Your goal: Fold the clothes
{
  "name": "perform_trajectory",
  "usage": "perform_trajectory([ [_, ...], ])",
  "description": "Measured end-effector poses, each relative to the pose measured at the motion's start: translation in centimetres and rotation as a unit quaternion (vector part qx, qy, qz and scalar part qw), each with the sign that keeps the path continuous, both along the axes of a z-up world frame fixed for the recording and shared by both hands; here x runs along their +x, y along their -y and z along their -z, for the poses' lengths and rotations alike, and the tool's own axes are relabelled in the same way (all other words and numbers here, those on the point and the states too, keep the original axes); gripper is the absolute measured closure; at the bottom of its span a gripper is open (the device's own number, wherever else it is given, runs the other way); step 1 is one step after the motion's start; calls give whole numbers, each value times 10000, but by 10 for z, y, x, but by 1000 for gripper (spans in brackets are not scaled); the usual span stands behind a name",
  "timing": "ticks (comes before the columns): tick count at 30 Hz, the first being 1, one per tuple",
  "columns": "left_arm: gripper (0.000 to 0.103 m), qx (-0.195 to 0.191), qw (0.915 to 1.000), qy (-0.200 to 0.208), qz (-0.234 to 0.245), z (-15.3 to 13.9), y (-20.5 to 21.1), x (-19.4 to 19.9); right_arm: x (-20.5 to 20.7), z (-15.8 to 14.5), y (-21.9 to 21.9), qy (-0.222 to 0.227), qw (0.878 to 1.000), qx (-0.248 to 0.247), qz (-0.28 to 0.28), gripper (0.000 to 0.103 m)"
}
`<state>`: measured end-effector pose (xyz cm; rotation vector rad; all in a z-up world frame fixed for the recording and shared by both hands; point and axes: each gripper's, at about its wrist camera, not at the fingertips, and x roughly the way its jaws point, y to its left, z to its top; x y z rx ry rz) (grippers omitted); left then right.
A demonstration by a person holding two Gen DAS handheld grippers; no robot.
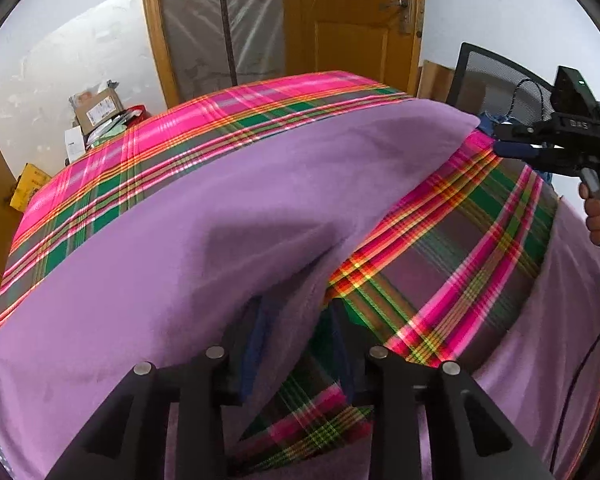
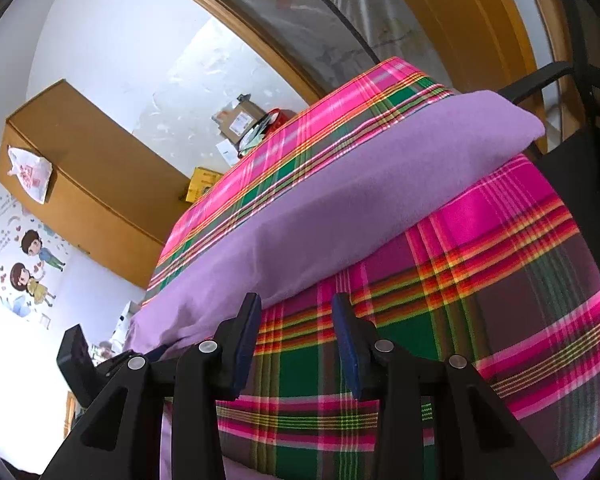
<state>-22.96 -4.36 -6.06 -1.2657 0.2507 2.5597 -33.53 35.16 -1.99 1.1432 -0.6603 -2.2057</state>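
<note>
A purple garment (image 1: 228, 216) lies across a table covered with a pink, green and red plaid cloth (image 1: 460, 256). My left gripper (image 1: 296, 320) sits low over its near edge, with purple fabric draped over its left finger and between the jaws. My right gripper (image 2: 296, 304) is open, its blue-padded fingers spread just below the garment's folded edge (image 2: 340, 216), touching nothing. The right gripper also shows in the left wrist view (image 1: 512, 140) at the garment's far right corner, held by a hand.
A black mesh chair (image 1: 496, 76) stands behind the table at right. Boxes (image 1: 100, 108) and a yellow package (image 1: 30, 184) sit beyond the table's left end. A wooden door (image 1: 356, 20) and plastic sheeting are behind. A wooden cabinet (image 2: 84, 176) stands at left.
</note>
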Motion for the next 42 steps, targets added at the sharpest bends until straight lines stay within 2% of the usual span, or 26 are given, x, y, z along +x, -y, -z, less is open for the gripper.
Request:
perform_trajectory([
  [2, 94, 7, 10000, -28, -4, 0, 0, -1, 1, 1, 1, 17, 10000, -19, -4, 65],
  [4, 97, 10, 10000, -95, 12, -2, 0, 1, 0, 2, 1, 31, 10000, -16, 0, 65],
  [8, 98, 5, 9993, -288, 248, -7, -1, 14, 1, 4, -3, 74, 9999, -29, 63, 65],
  [10, 99, -121, 9982, -375, 461, -7, -2, 23, 0, 5, -5, 94, 9999, -38, 95, 65],
  [14, 98, -287, 9959, -247, 826, 1, -4, 31, -2, 8, -8, 166, 9997, 1, 171, 65],
  [23, 97, -328, 9947, -244, 938, 2, -14, 31, -26, 14, -13, 425, 9971, 364, 518, 64],
  [26, 97, -292, 9953, -243, 886, 3, -15, 30, -37, 9, -3, 362, 9969, 562, 406, 64],
  [29, 97, -257, 9957, -236, 860, 2, -15, 29, -45, -9, 31, -102, 9947, 999, -196, 64],
  [31, 97, -252, 9959, -241, 837, 2, -15, 27, -53, -20, 59, -486, 9865, 1373, -745, 64],
  [33, 97, -235, 9961, -243, 819, 3, -15, 26, -60, -23, 88, -805, 9727, 1753, -1293, 64],
  [37, 97, -172, 9965, -233, 779, 3, -14, 22, -74, -16, 139, -1235, 9366, 2407, -2229, 64],
  [40, 97, -87, 9968, -208, 765, 3, -12, 20, -84, -6, 162, -1522, 9075, 2881, -2651, 64],
  [42, 97, -34, 9969, -193, 762, 3, -10, 19, -95, 1, 169, -1565, 8992, 3066, -2699, 64],
])
